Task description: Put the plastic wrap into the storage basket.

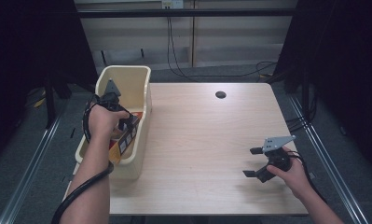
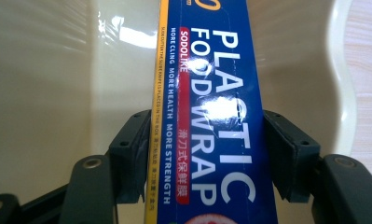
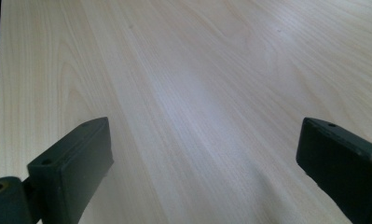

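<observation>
One plastic wrap box [image 2: 207, 121] sits inside the cream bin [image 1: 139, 154], pinched by the left gripper [image 1: 125, 122]; releasing it remains. Well right of the bin, the right gripper [image 1: 252, 162] rests spread, empty.

The box [image 2: 207, 116] is cut off at the top and bottom edges of the left gripper view. In the high view its print is too small to be read, and its lower end is hidden by the hand [image 1: 104, 122].
</observation>
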